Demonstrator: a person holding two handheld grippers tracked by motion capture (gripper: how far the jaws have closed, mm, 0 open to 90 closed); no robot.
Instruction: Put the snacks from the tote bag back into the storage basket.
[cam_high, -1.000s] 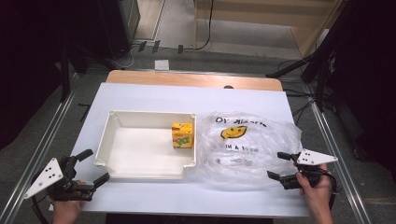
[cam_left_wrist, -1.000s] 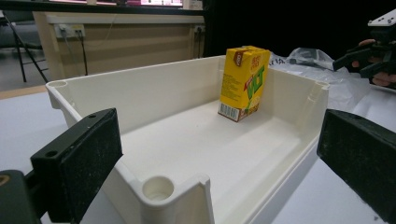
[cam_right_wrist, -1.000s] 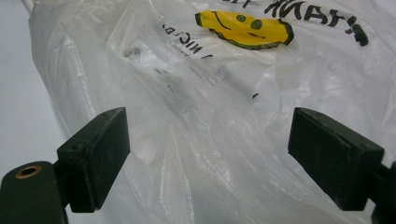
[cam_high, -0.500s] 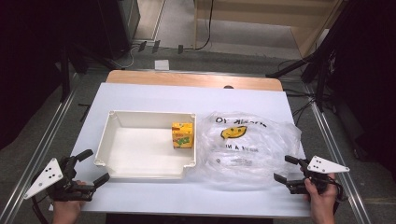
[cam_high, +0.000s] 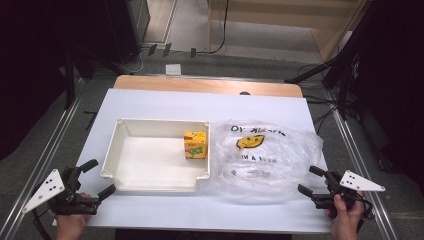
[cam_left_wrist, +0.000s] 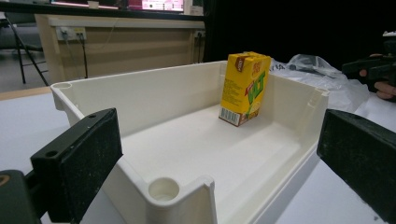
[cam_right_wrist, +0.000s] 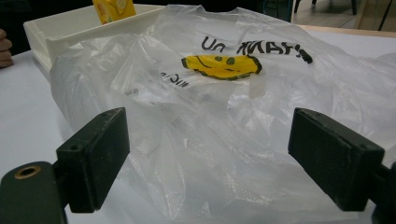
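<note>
A yellow drink carton (cam_high: 195, 145) (cam_left_wrist: 244, 88) stands upright in the white tray (cam_high: 150, 184) (cam_left_wrist: 182, 205), against its right wall. To the tray's right lies a crumpled clear plastic bag (cam_high: 265, 160) (cam_right_wrist: 219, 121) printed with a yellow smiley face. My left gripper (cam_high: 98, 177) (cam_left_wrist: 219, 163) rests open at the table's front left, its jaws facing the tray's near corner. At the front right my right gripper (cam_high: 311, 180) (cam_right_wrist: 210, 158) is open, just short of the bag's edge, nothing between its jaws.
The white table (cam_high: 200, 102) has a wooden strip along its far edge and metal rails on both sides. Bare tabletop lies behind the tray and bag. The carton's top (cam_right_wrist: 112, 9) shows beyond the bag in the right gripper view.
My right gripper has drawn back toward the table's front right corner, away from the bag. The left gripper, tray, carton and bag have stayed put.
</note>
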